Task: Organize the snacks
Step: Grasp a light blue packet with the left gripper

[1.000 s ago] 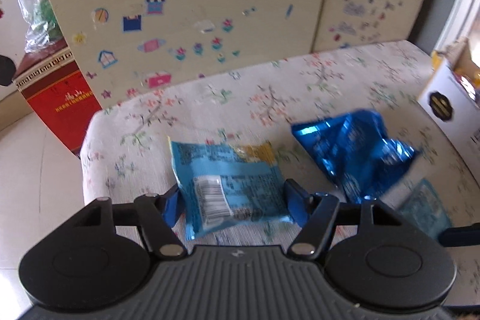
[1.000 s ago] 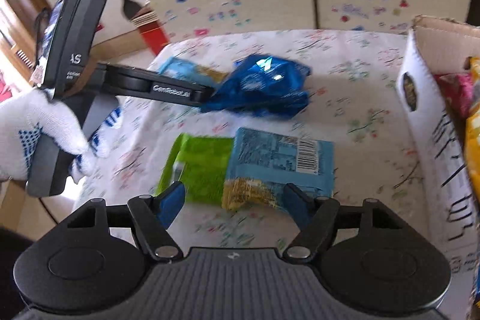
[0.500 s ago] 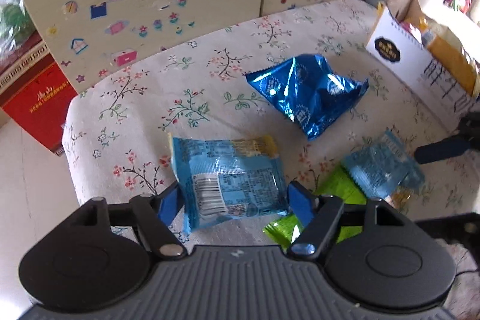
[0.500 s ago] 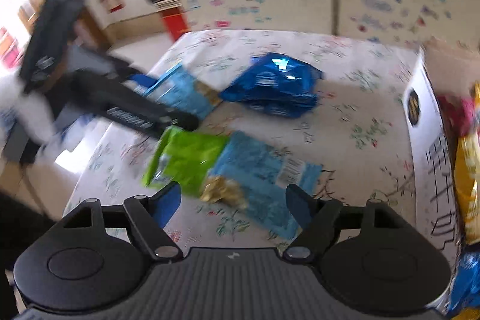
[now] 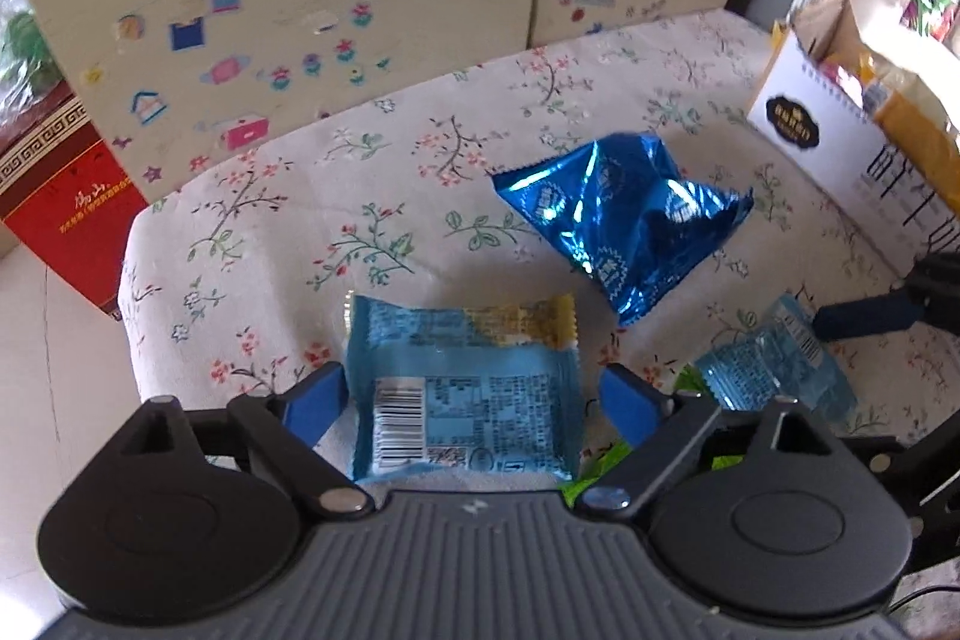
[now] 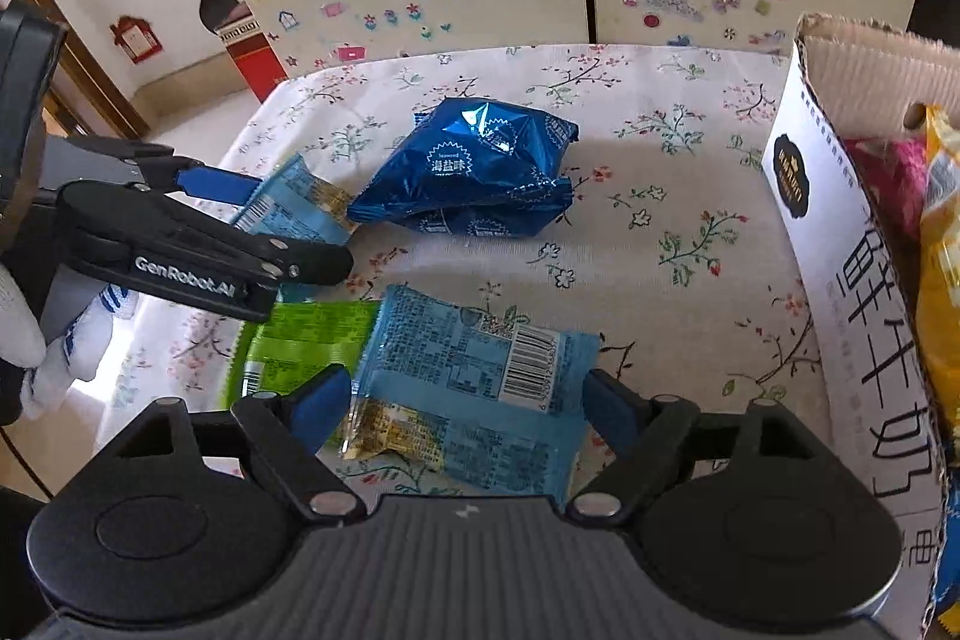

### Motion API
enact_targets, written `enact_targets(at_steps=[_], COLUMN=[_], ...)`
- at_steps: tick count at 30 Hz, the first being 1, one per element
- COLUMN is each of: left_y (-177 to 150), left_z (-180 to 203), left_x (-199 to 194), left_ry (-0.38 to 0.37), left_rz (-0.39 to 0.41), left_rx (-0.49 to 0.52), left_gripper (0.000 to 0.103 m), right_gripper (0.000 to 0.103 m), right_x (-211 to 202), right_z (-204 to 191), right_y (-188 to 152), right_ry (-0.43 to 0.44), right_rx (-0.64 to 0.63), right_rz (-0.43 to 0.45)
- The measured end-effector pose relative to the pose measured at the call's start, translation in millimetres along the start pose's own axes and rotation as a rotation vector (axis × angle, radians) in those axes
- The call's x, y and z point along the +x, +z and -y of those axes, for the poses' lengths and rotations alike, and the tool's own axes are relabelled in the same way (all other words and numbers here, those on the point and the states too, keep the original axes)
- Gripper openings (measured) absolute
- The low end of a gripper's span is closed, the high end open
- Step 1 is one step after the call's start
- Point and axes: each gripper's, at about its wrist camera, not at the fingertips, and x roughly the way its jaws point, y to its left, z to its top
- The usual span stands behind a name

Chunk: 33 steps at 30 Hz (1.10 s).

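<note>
Both tongs have just been opening, and each now straddles a pale blue packet without pressing on it. Since the earlier left wrist view, the camera has swung so the box and the green packet come into sight at the right.

Nearest to me, the left tongs (image 5: 465, 397) stand wide, blue pads clear of either side of the left packet (image 5: 465, 388). It lies flat on the desk (image 5: 288, 232), barcode side up, yellow end pointing away from me, long axis across the gap. The right tongs (image 6: 465, 406) are likewise spread, with the right packet (image 6: 474, 388) between the pads and not gripped; its barcode end points toward the box, and its left edge overlaps the green packet (image 6: 306, 340). From the right wrist view the left tongs sit over their packet at the left, held by a gloved hand (image 6: 36, 346).

Farther off, the foil bag (image 5: 618, 214) lies crumpled mid-desk, apart from both packets. The cardboard box (image 6: 852, 280) stands along the right edge, already holding yellow and pink bags. Beyond the desk is a stickered cabinet (image 5: 360, 10).

I judge each packet lies squarely in its tongs' gap, so closing would catch it by its short sides. The right hand is nearer the box; the green packet under its load may drag along.
</note>
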Motion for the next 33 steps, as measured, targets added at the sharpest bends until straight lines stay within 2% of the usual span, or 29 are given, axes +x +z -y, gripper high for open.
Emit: enact_targets(at_steps=[6, 8, 11, 16, 24, 28, 31, 33], left_y=[2, 3, 5, 5, 7, 8, 6, 4], left_z=[9, 9, 13, 14, 9, 13, 18, 22], left_x=[3, 1, -2, -7, -24, -38, -47, -52], left_ry=[-0.002, -0.022, -0.031, -0.034, -0.023, -0.029, -0.034, -0.032], left_rz=[-0.001, -0.003, 0.0, 0.004, 0.03, 0.05, 0.061, 0.067], left_rx=[0.028, 0.022, 0.033, 0.025, -0.033, -0.058, -0.077, -0.078], left_gripper=[0.09, 0.08, 0.07, 0.064, 0.063, 0.063, 0.063, 0.063], right_gripper=[0.082, 0.073, 0.068, 0.061, 0.057, 0.059, 0.061, 0.063], right_x=[-1, -2, -4, -8, -17, -18, -21, -28], right_z=[-2, -1, -3, -2, 19, 28, 22, 13], right_y=[-1, -1, -1, 0, 3, 1, -2, -3], right_ry=[-0.018, -0.008, 0.006, 0.024, 0.057, 0.144, 0.197, 0.206], right_rx=[-0.017, -0.011, -0.017, -0.009, 0.116, 0.183, 0.151, 0.072], right_rz=[0.004, 0.008, 0.011, 0.017, 0.028, -0.041, -0.09, -0.08])
